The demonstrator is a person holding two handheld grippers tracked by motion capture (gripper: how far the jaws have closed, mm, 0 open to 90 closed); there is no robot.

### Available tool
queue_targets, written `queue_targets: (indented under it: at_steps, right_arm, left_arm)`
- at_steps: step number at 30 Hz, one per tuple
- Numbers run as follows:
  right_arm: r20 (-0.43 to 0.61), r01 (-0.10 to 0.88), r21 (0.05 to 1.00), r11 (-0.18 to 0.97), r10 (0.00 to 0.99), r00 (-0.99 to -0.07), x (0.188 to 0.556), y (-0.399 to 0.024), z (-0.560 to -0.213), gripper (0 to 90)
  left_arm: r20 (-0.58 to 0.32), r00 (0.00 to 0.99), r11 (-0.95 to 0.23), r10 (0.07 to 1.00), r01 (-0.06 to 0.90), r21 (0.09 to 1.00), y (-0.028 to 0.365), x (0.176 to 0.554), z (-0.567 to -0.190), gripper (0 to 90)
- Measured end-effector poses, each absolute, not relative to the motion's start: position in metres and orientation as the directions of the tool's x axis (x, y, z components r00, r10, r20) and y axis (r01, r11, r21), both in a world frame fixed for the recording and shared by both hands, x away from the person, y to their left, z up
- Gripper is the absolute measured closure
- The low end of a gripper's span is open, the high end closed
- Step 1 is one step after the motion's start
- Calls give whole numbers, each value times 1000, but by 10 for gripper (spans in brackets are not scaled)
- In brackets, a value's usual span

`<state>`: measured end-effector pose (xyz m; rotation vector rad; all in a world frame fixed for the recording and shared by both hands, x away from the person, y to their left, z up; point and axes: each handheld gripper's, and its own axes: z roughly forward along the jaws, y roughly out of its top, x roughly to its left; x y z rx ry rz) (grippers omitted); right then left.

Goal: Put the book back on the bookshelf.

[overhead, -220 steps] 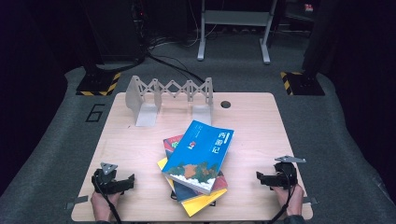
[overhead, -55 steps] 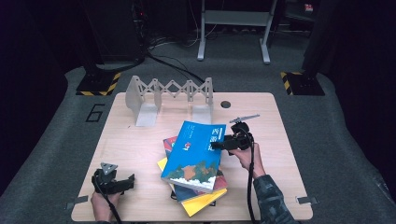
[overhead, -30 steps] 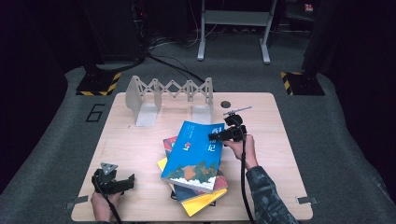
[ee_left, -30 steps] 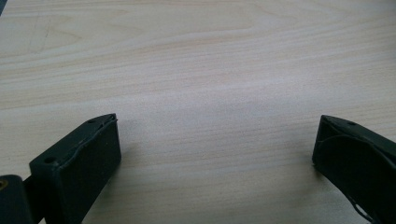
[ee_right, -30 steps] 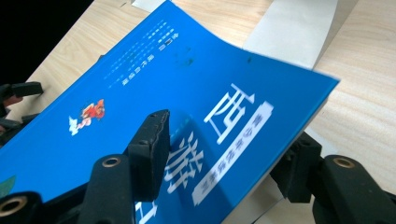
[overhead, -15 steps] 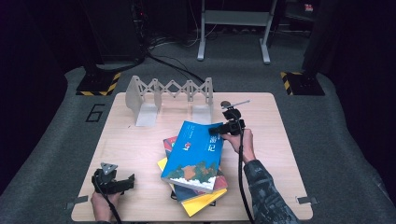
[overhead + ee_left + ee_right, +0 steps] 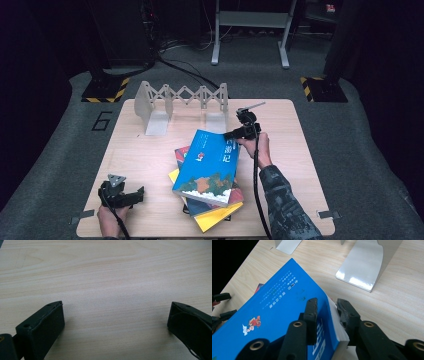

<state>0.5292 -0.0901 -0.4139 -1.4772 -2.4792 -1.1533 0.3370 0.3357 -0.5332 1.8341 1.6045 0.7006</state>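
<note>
**Blue book gripped at its far corner**

On the pale wooden surface (image 7: 150,155), the right claw (image 7: 327,312), its jaws just closing, pinches the far corner of the glossy blue paperback book (image 7: 210,167) atop the stack of books (image 7: 212,210) mid-surface. The left claw (image 7: 115,322) rests wide open and empty, near left.

Your counter (image 7: 150,160) carries a stack of books (image 7: 212,207) near its middle, towards your edge. The top book (image 7: 210,160) lies tilted on that stack, its far corner raised. Behind the stack, along the far edge, stands the folding book rack (image 7: 180,100), with its end plates resting on the counter. Your right gripper (image 7: 240,132) sits at the top book's far right corner, one of its fingers (image 7: 312,312) above the cover and one below. Your left gripper (image 7: 122,192) lies near the front left corner, well apart from the stack.
</note>
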Motion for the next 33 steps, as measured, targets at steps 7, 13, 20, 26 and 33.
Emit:
queue_targets:
  at_steps: [7,13,20,26,33]
  right_arm:
    - [332,750,588,303,755,-566,526,-84,-405,759]
    - [282,707,627,328,750,-598,518,-79,-393,771]
    - [226,653,670,353,741,-633,508,-73,-381,775]
    - [178,612,692,382,732,-658,502,-67,-375,777]
    - [116,570,710,415,729,-675,495,-60,-368,780]
  left_arm:
    - [4,131,-92,991,677,731,336,337,-533,8]
    - [3,131,-92,991,678,730,336,337,-533,8]
    - [3,130,-91,992,679,729,336,337,-533,7]
    - [2,129,-90,992,681,727,335,338,-533,7]
    - [2,133,-93,991,679,728,335,340,-533,7]
